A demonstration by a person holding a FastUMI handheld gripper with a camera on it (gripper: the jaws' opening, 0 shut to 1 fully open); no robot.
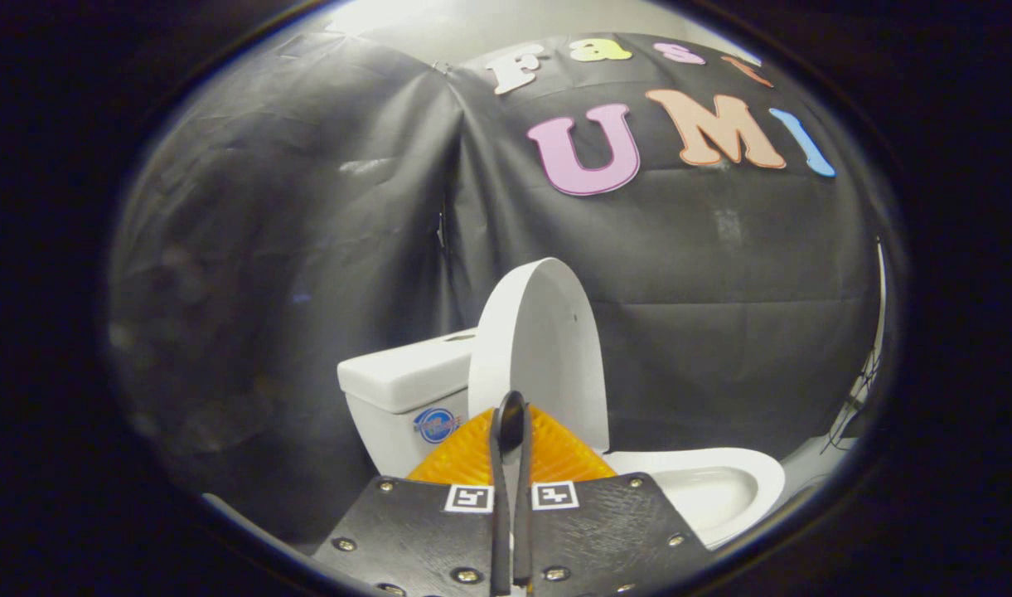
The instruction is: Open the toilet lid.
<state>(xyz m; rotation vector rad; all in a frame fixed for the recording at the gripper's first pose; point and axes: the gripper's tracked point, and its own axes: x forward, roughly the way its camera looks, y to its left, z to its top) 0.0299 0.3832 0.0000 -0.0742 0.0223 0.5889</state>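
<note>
One toilet [423, 398], its lid [543, 348] upright; tongs [510, 423] closed, empty.

— Where's the lid [543, 348]?
— Just beyond the closed tongs [510, 414], white, oval, raised upright, leaning toward the tank [402, 381].
— And the bowl [721, 489]?
— White and uncovered, right of the lid, beneath it.

Dim booth lit from a bright patch above the creased black cloth wall [307, 207], whose left side blurs hazily, fisheye bending everything near the rim.
</note>
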